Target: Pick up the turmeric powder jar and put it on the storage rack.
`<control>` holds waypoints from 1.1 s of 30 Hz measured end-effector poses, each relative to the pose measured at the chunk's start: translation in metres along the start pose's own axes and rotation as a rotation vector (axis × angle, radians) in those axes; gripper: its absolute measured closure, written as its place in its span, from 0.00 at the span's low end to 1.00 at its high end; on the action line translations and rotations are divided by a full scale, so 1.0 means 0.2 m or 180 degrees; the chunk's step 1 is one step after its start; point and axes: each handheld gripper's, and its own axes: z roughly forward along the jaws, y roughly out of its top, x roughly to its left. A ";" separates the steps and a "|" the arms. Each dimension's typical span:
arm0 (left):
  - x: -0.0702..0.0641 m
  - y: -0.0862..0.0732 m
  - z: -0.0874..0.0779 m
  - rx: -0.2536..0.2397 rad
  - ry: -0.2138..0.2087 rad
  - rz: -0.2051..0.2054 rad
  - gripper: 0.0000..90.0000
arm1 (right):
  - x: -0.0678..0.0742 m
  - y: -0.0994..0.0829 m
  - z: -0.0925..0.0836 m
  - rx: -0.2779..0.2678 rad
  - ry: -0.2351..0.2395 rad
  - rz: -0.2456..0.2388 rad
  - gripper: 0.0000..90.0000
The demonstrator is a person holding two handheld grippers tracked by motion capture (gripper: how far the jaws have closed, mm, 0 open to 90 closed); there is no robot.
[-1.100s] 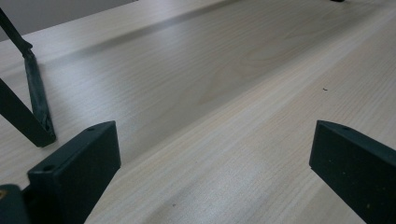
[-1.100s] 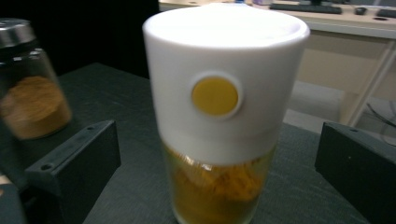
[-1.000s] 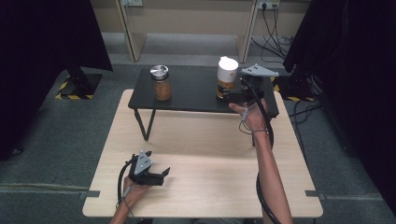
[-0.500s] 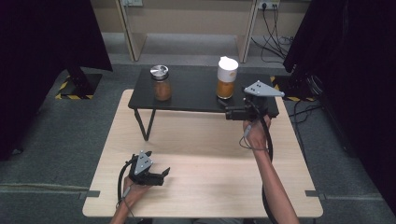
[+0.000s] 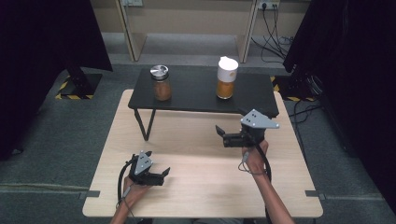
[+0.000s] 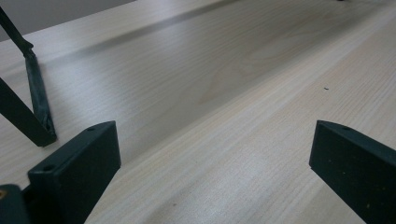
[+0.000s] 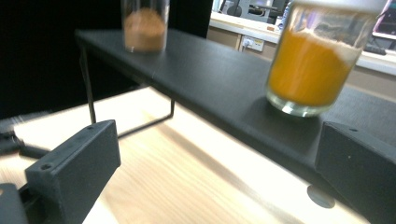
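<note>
Wood table [image 5: 201, 154] at the near edge carries the left gripper [image 5: 159, 176], low over its front left part, jaws spread wide with nothing between them. Farther in, the right gripper [image 5: 223, 136] hangs above the table's right half, jaws likewise wide apart and empty, aimed left. Beyond it, a black shelf [image 5: 196, 95] stands on thin legs; on it, well apart, sit a white-capped jar [image 5: 226, 78] of orange powder at right and a metal-lidded jar [image 5: 161, 83] of brown powder at left.
</note>
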 end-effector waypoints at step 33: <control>0.00 0.01 0.00 0.0022 0.0004 0.0022 0.01 | 0.27 -0.53 0.15 0.0547 0.0161 -0.0285 0.01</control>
